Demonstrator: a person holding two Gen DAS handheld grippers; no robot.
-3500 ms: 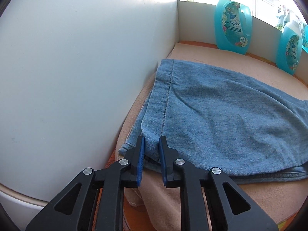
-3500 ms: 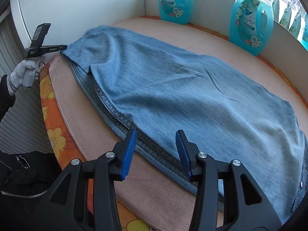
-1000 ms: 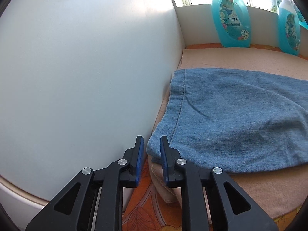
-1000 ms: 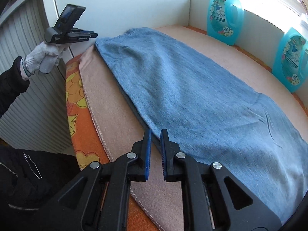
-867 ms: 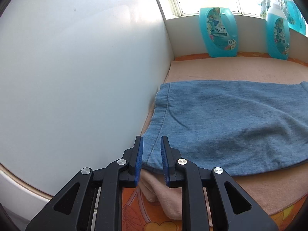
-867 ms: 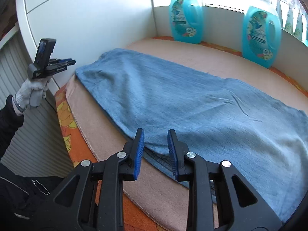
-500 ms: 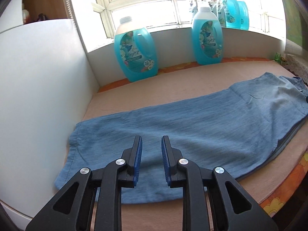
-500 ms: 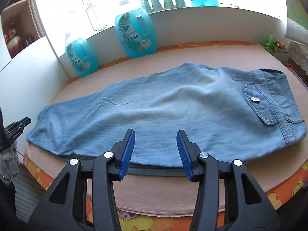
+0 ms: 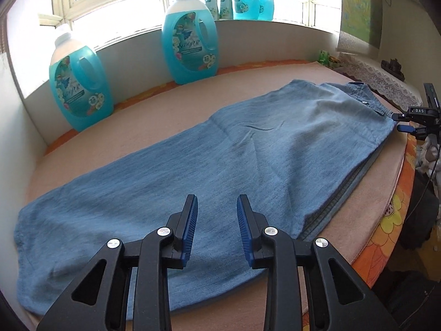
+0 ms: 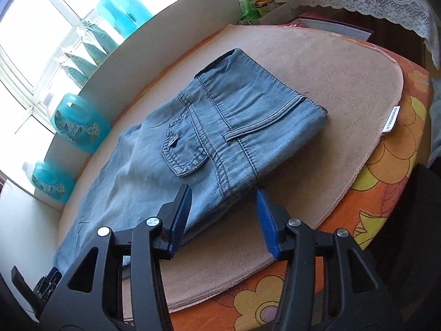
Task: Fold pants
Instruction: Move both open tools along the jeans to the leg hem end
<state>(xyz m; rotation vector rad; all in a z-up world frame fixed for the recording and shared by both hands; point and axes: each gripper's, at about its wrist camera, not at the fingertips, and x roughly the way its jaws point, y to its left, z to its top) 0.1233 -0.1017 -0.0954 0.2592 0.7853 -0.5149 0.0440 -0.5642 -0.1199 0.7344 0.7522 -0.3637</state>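
- The pants (image 9: pixel 226 165) in front of me are light blue denim, folded lengthwise so one leg lies on the other, stretched flat along the counter.
- Their waistband (image 10: pixel 264 93) is at the end toward my right hand, with a belt loop and a flapped back pocket (image 10: pixel 184 149) facing up, closed by a metal button.
- The leg hems (image 9: pixel 24 237) lie at the opposite end.
- A few shallow creases cross the middle; a darker seam edge runs along the near side.

Pants (image 9: pixel 248 160) lie lengthwise on the mat (image 10: pixel 317 63); bottles (image 9: pixel 190 41) stand behind along the wall.
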